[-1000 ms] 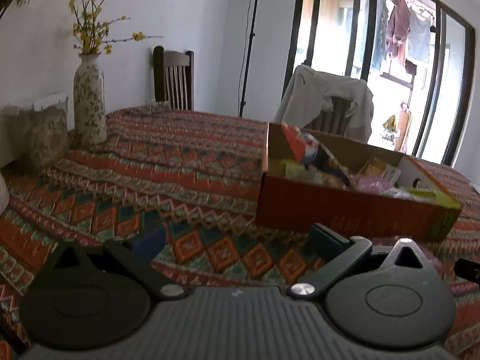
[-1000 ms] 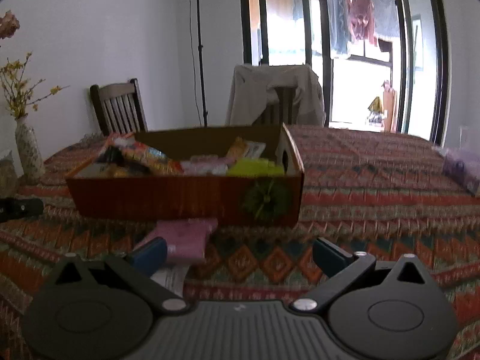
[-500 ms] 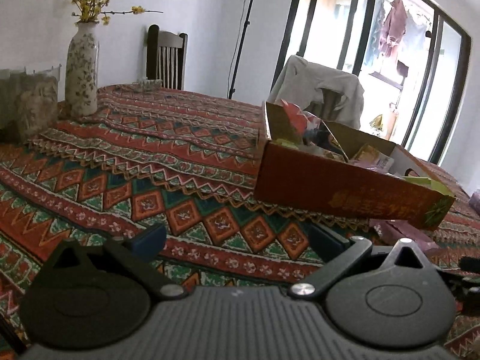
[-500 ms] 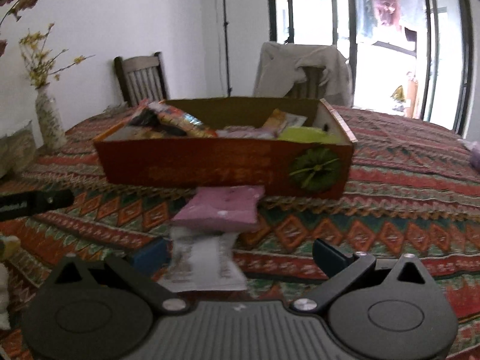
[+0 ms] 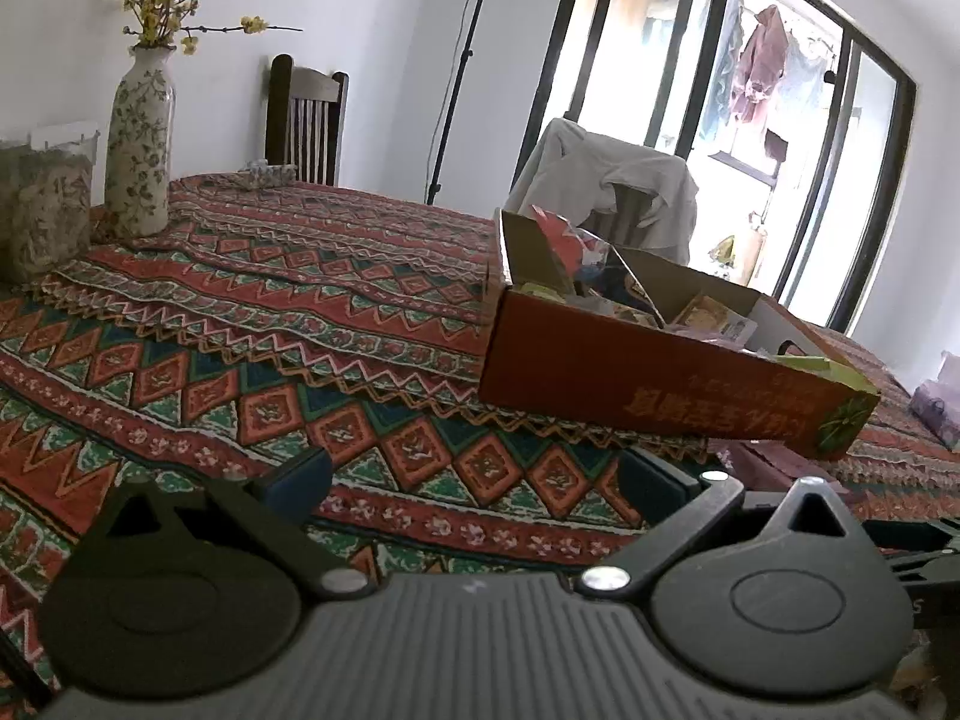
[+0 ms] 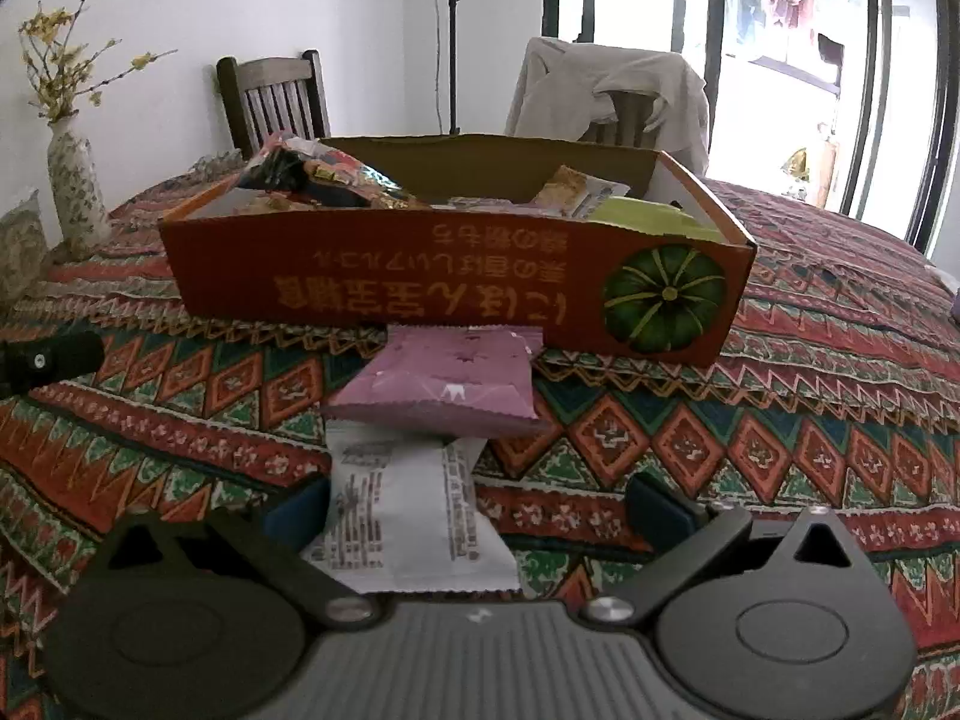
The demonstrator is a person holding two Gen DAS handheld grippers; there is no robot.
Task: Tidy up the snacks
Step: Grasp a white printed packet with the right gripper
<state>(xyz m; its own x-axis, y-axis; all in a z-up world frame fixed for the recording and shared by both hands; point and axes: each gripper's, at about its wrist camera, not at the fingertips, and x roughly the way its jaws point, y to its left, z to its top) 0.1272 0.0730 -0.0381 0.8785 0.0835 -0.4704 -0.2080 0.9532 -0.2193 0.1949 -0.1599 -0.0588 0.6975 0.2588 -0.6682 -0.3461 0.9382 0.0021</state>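
Observation:
An orange cardboard box (image 6: pixel 456 294) with a green pumpkin print holds several snack packs and stands on the patterned tablecloth (image 6: pixel 810 420). A pink snack pack (image 6: pixel 444 384) lies just in front of it, its far end against the box wall. A white pack with printed text (image 6: pixel 408 516) lies nearer, reaching between the fingers of my right gripper (image 6: pixel 480 510), which is open. The left wrist view has the same box (image 5: pixel 648 384) to the right. My left gripper (image 5: pixel 474 474) hovers open over bare cloth with nothing between its fingers.
A floral vase (image 5: pixel 139 144) with yellow sprigs and a clear jar (image 5: pixel 45 204) stand at the table's far left. A wooden chair (image 6: pixel 273 96) and a chair draped with a white garment (image 6: pixel 606 90) sit behind the table. A purple bag (image 5: pixel 936 408) lies far right.
My right gripper has moved forward and down, so the white pack now lies between its fingers. The left gripper has sunk lower and nearer the table.

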